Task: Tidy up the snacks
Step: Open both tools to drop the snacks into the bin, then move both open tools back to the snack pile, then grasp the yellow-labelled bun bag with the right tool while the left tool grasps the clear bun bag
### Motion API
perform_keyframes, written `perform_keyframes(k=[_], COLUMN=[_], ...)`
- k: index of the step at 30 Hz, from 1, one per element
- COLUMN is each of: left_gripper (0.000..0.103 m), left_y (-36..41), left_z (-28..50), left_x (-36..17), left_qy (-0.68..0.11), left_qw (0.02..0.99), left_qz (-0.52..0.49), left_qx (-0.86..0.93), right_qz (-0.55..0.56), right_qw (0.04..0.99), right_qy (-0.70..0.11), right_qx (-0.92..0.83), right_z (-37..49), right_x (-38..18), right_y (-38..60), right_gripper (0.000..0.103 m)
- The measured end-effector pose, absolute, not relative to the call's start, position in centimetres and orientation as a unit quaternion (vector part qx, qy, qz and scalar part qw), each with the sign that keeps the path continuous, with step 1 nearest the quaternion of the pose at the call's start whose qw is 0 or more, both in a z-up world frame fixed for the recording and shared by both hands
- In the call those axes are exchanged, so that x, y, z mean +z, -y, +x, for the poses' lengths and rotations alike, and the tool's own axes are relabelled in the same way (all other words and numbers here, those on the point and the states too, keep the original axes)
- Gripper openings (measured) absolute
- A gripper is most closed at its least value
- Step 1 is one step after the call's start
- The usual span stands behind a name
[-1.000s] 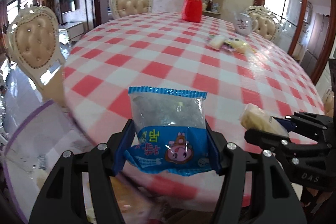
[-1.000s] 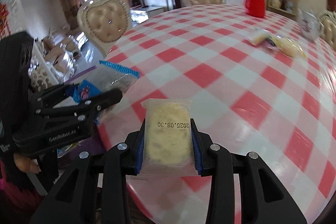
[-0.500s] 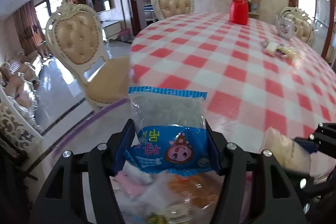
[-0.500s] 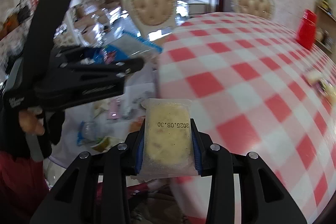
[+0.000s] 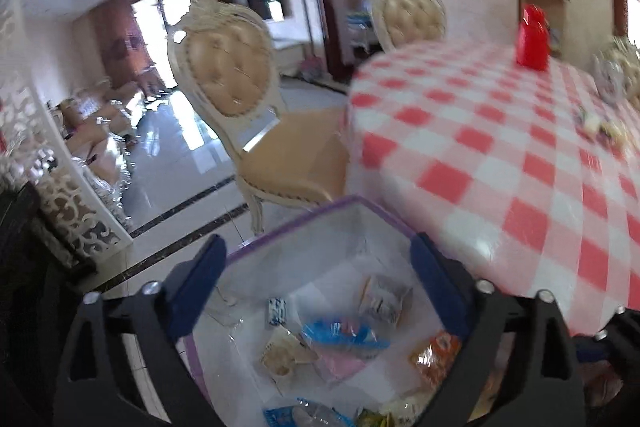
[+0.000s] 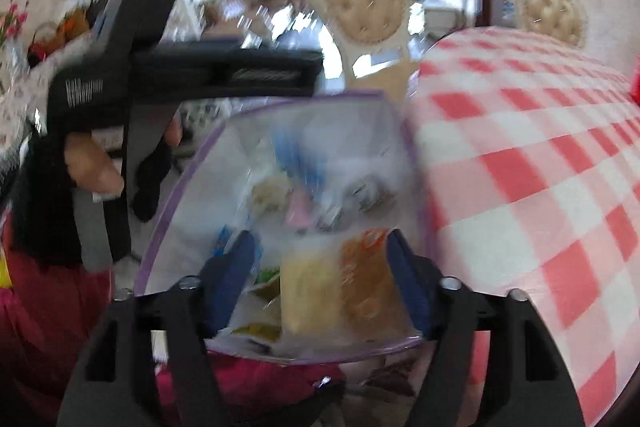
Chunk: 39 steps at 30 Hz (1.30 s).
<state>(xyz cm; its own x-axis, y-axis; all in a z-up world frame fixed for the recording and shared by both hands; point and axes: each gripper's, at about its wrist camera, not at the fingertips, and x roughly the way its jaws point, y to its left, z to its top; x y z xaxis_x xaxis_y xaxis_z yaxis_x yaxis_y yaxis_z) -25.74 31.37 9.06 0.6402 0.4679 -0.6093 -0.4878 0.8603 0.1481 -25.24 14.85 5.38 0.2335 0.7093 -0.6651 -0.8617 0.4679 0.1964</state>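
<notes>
Left wrist view: left gripper (image 5: pixel 316 275), jaws just opened wide and holding nothing, hangs over the purple-rimmed bin (image 5: pixel 304 217); blue snack packet (image 5: pixel 344 337) lies below among other snacks. Right gripper (image 6: pixel 320 283), jaws likewise just spread and gripping nothing, frames the yellow snack packet (image 6: pixel 310 291) inside the bin, beside the checked table's (image 6: pixel 540 163) edge

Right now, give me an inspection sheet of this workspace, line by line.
Surface: round table under a red-and-white checked cloth.
Job's things: clear purple-rimmed bin beside the table edge, holding loose snack packets; blue packet and yellow packet lie inside.
Clutter: red container and a few snacks on the table.
Grippers: left gripper and right gripper above the bin; jaws have just been opening, pads gripping nothing.
Cables: nothing seen.
Surroundings: padded chair, glossy floor.
</notes>
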Motion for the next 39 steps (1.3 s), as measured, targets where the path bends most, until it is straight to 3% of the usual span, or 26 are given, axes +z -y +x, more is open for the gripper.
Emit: perform_keyframes(k=[3,5,7,15,23,31,39], left_gripper=[0.098,0.099,0.100,0.101,0.101,0.101,0.101], left_y=[-30.5,-29.4,-26.8,-13.1,-3.7,-5.9,-8.0], left_z=[-26.0,-25.7,-24.6,-15.0,-1.5,8.3,8.8], left_x=[10.1,10.3,10.2,9.6,6.2,4.8,4.5], left_qy=[-0.299,-0.287,-0.283,-0.326,-0.330,-0.300,-0.277], left_qw=[0.921,0.929,0.938,0.940,0.936,0.917,0.928], left_qz=[-0.045,-0.068,-0.098,-0.098,-0.119,-0.262,-0.248], left_qx=[0.246,0.225,0.176,-0.007,-0.023,-0.001,0.019], right_qz=[-0.058,-0.006,0.054,0.139,0.181,0.181,0.139], right_qw=[0.811,0.840,0.875,0.915,0.911,0.908,0.899], right_qy=[-0.347,-0.343,-0.334,-0.338,-0.366,-0.376,-0.414], right_qx=[0.468,0.420,0.346,0.171,0.064,0.038,0.035], right_z=[-22.6,-20.4,-18.3,-12.6,-5.7,4.3,16.8], right_x=[6.5,7.1,7.3,6.2,3.5,3.8,3.6], right_y=[-10.7,-6.5,-1.4,13.1,21.2,22.6,19.2], right_gripper=[0.070,0.082,0.087,0.087,0.087,0.087,0.087])
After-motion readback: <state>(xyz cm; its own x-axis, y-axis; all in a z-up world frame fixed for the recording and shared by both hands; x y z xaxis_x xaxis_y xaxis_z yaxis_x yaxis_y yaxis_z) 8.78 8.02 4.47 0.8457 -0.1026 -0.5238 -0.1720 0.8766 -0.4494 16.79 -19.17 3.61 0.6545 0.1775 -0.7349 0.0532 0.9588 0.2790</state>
